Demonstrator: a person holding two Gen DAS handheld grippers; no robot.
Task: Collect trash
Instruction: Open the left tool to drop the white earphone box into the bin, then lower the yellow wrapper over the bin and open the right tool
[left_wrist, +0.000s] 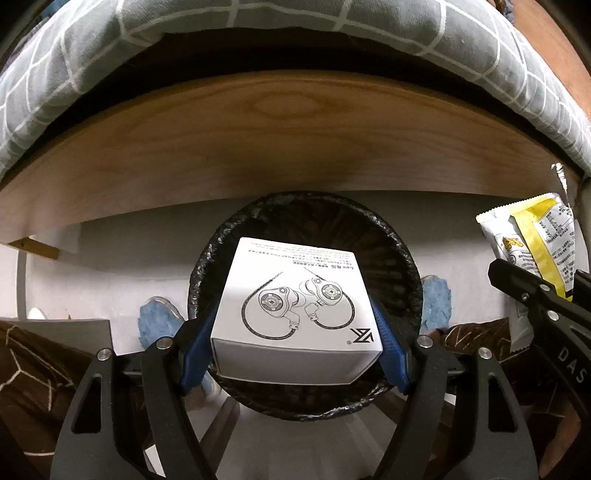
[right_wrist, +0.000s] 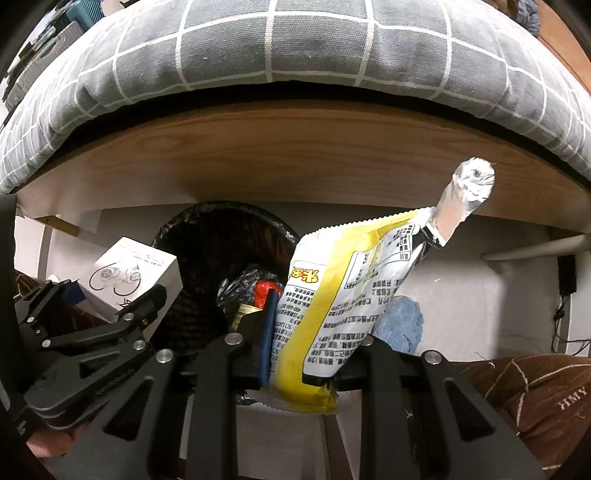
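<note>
Left tool (left_wrist: 295, 325) clamping white box (left_wrist: 295, 310), above bin (left_wrist: 402, 251)

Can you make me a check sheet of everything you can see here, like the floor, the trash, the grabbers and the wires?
Surface: pale floor, wooden bed board above.
Job's things: white earphone box over black-lined bin; yellow snack wrapper; trash already in bin.
Clutter: blue slippers beside bin.
Grippers: left gripper clamps the box; right gripper clamps the wrapper.
Cables: black wires by the wall.
Surroundings: grey checked bedding, brown patterned fabric.
</note>
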